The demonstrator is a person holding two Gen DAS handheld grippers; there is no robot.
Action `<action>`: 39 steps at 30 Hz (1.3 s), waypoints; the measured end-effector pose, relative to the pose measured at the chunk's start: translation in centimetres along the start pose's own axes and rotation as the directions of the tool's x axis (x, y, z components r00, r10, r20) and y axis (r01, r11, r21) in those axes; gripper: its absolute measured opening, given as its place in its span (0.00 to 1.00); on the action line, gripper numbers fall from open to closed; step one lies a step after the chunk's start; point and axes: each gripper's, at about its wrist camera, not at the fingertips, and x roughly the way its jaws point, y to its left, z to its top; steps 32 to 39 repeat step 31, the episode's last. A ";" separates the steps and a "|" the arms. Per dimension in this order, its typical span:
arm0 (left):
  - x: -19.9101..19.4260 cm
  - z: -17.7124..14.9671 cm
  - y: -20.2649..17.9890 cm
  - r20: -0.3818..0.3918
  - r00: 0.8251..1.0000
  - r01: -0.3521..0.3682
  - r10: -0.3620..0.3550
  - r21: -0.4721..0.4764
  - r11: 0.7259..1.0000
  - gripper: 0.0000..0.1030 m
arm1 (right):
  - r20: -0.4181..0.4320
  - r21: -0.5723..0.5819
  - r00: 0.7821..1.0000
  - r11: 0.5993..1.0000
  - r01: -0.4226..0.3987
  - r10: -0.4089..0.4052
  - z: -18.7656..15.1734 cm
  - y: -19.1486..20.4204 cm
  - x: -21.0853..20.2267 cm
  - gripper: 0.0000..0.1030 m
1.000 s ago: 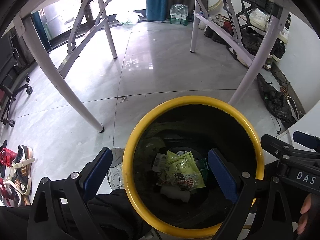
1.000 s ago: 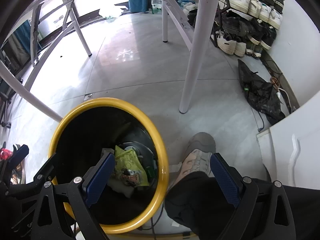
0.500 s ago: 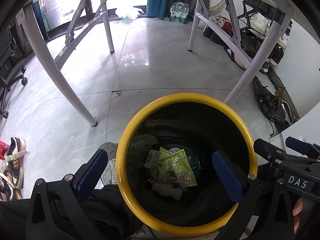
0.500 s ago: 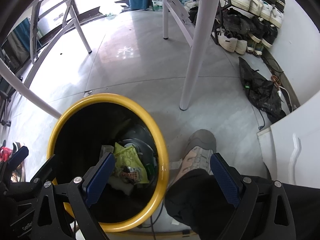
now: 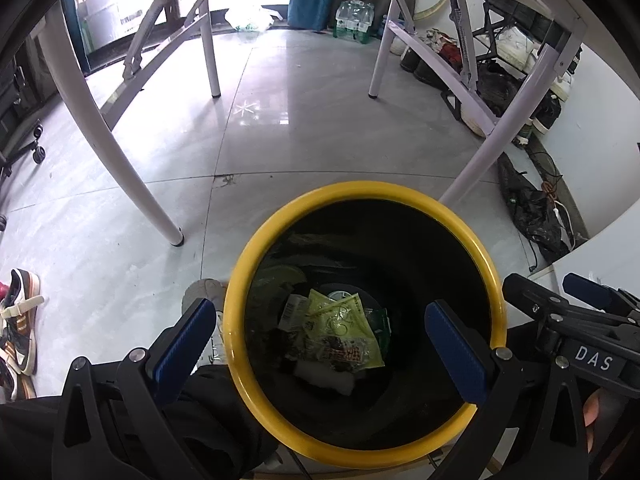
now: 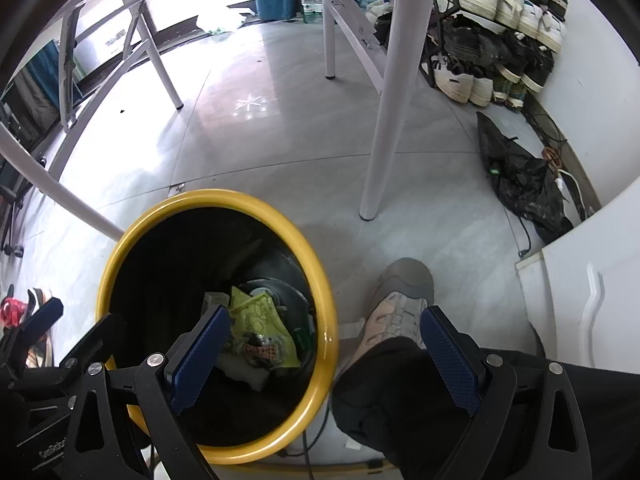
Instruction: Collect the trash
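A black bin with a yellow rim (image 5: 362, 190) stands on the grey floor below me; it also shows in the right wrist view (image 6: 216, 196). At its bottom lie a yellow-green snack wrapper (image 5: 340, 332), also in the right wrist view (image 6: 260, 320), white paper and other scraps. My left gripper (image 5: 320, 344) is open and empty above the bin's mouth. My right gripper (image 6: 324, 356) is open and empty over the bin's right rim, next to the person's shoe (image 6: 396, 304).
White table legs (image 5: 120, 160) (image 6: 384, 120) stand around the bin. Shoes fill a rack (image 6: 504, 52) at the right wall. A black bag and cables (image 6: 524, 192) lie on the floor. Sneakers (image 5: 16, 320) lie at the left.
Both grippers have risen a little, so the bin looks smaller and lower in the views. The trash in the bin has not moved.
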 end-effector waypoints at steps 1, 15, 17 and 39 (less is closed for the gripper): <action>0.1 0.0 -0.1 -0.003 1.000 -0.010 0.010 0.005 1.000 0.99 | 0.001 0.000 1.000 1.000 0.000 0.000 0.0 0.0 0.0 0.94; 0.1 -0.1 0.0 0.000 0.999 -0.036 0.036 0.008 0.999 0.99 | 0.005 0.003 1.000 1.000 -0.004 0.004 0.0 -0.2 -0.1 0.94; 0.2 -0.1 0.1 -0.004 0.999 -0.032 0.032 0.000 0.999 0.99 | 0.005 0.003 1.000 1.000 -0.004 0.004 0.0 -0.2 -0.1 0.94; -0.1 -0.3 -0.3 0.015 1.000 -0.027 0.027 0.019 0.999 0.99 | 0.004 0.005 1.000 1.000 -0.002 0.002 0.0 -0.4 -0.1 0.94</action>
